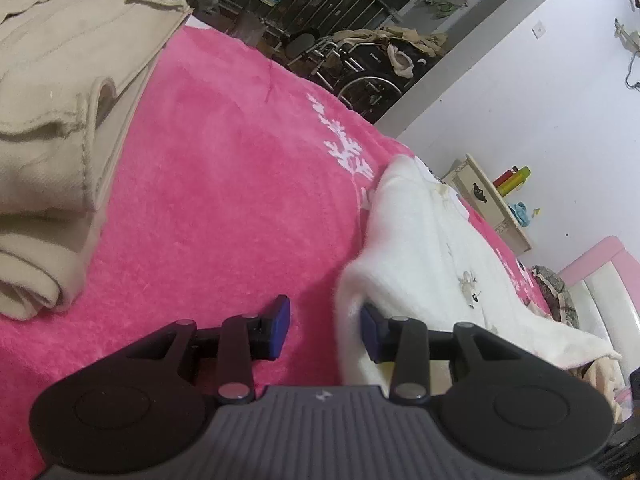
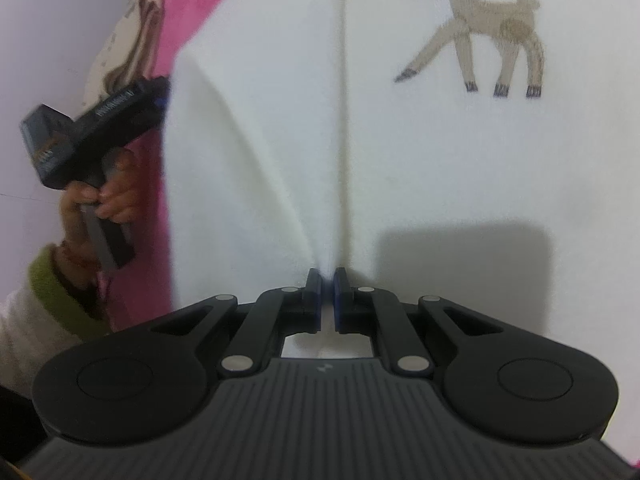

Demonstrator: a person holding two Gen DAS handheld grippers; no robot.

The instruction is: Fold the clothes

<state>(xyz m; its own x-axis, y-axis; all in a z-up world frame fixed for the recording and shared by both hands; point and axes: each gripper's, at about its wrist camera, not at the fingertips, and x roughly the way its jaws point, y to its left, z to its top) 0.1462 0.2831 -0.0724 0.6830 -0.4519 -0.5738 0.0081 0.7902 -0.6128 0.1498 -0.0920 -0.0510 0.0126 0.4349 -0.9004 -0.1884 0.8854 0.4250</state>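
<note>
Pink bed cover (image 1: pixel 224 168) fills most of the left wrist view, with folded beige clothes (image 1: pixel 52 128) at the upper left. At the lower right a white garment (image 1: pixel 432 248) is spread. The left hand-held gripper (image 1: pixel 326 330) is held wide, and the garment's edge lies between its pads. In the right wrist view, the right hand-held gripper (image 2: pixel 327 300) is closed narrowly on a fold of this garment.

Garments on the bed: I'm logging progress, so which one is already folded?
The beige garment, stacked in layers on the pink blanket. The white deer-print garment is unfolded, pinched by the right gripper.
</note>
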